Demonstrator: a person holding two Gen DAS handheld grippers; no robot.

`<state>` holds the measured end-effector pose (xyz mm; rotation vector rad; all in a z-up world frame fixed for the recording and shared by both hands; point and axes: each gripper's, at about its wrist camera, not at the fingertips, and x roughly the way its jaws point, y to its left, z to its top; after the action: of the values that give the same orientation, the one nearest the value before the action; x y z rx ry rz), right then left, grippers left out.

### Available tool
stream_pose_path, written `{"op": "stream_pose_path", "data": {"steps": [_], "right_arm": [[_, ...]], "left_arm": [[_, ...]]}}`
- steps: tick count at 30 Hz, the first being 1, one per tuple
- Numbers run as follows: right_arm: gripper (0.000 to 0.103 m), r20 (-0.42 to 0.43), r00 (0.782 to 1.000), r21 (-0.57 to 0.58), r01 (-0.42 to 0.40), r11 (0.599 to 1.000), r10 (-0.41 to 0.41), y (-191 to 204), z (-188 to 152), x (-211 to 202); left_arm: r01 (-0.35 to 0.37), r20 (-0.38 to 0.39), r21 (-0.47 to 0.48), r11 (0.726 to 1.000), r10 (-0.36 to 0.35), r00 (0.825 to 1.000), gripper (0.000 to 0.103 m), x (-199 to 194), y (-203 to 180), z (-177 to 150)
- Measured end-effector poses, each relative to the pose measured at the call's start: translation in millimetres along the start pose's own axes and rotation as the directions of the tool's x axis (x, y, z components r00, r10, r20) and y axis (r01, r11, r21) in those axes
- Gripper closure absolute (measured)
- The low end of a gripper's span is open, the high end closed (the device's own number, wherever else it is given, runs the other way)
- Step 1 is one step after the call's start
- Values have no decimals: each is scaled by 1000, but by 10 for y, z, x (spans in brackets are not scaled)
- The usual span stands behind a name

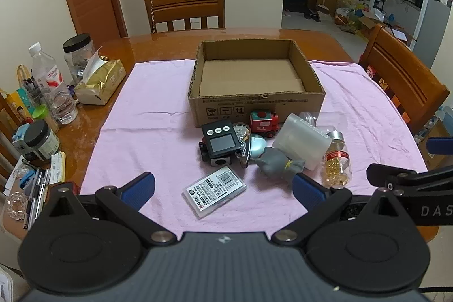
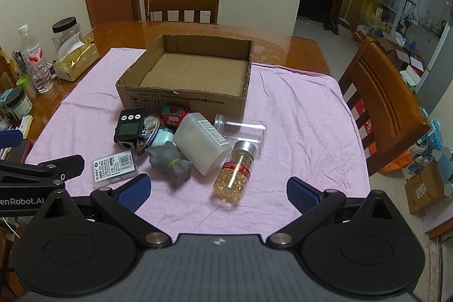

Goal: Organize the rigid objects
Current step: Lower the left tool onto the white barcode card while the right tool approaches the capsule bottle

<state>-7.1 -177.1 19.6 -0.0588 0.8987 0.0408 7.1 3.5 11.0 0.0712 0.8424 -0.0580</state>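
Pink cloth (image 1: 158, 115) | L view only: pens (image 1: 36, 188) | box (image 2: 195, 70) empty

Right gripper (image 2: 216, 193) hangs wide open over the pink cloth (image 2: 297, 126), capsule bottle (image 2: 233, 179) just ahead, empty cardboard box (image 2: 184, 92) behind the pile.

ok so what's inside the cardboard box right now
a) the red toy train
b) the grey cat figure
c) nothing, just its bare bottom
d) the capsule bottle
c: both views show only bare cardboard inside the cardboard box; the red toy train, the capsule bottle and the grey cat figure all lie on the pink cloth in front of it.
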Motion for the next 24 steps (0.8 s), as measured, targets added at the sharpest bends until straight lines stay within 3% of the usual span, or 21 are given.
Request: {"op": "stream_pose_path", "data": {"steps": [14, 24], "right_arm": [[0, 67, 997, -57, -43, 997, 46, -21, -153, 163], [0, -18, 999, -73, -36, 997, 35, -69, -363, 583]], "left_arm": [[30, 16, 18, 999, -30, 999, 1, 272, 27, -78], [26, -41, -22, 999, -26, 999, 1, 817, 171, -183]]}}
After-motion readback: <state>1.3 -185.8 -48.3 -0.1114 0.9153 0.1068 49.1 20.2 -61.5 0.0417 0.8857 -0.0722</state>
